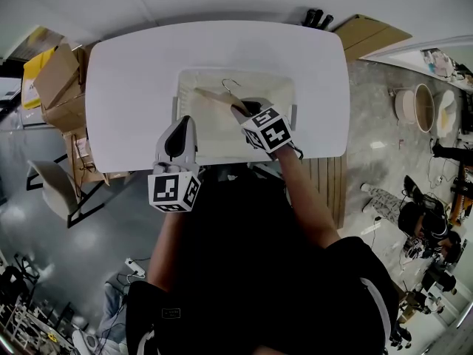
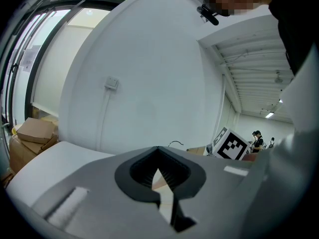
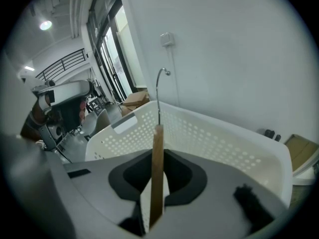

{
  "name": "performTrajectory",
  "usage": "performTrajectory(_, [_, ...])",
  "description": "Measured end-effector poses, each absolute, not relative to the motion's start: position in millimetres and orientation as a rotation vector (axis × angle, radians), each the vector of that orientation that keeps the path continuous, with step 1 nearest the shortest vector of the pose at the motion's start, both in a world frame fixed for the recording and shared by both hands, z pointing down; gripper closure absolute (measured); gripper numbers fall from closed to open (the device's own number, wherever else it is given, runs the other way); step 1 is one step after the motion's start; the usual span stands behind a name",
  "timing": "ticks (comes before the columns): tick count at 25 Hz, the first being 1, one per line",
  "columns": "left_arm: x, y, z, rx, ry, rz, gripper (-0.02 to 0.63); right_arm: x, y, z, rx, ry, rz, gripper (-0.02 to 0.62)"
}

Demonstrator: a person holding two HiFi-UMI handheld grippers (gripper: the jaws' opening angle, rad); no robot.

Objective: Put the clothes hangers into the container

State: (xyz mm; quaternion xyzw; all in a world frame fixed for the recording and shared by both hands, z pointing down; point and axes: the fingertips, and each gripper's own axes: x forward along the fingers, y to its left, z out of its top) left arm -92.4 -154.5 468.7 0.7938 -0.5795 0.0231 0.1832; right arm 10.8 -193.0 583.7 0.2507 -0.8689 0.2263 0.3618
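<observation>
Diagonally across container [image 1: 189, 80]: hanger [image 1: 216, 97], hook [image 1: 230, 84] outward.

The right tongs [image 1: 245, 110] hold a hanger [image 1: 212, 97] over the basket [image 1: 290, 81].

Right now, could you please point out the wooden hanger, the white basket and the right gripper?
wooden hanger [image 3: 156, 173]: right gripper view, on its wooden bar
white basket [image 3: 214, 138]: right gripper view, on its perforated wall
right gripper [image 1: 244, 109]: head view, between its jaw tips

The left gripper [image 1: 179, 133] and right gripper [image 1: 242, 111] are grey with black jaw linings. Each carries a white, black-patterned cube [image 1: 174, 191]. A black shirt [image 1: 244, 257] fills the lower frame.
</observation>
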Motion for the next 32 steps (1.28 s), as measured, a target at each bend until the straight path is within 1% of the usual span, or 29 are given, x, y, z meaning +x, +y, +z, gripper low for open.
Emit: performTrajectory(32, [-94.1,-158.0,472.3,2.235,-1.629,0.073,0.6,12.3,-207.4,588.9,0.676,-2.235,0.608,0.531])
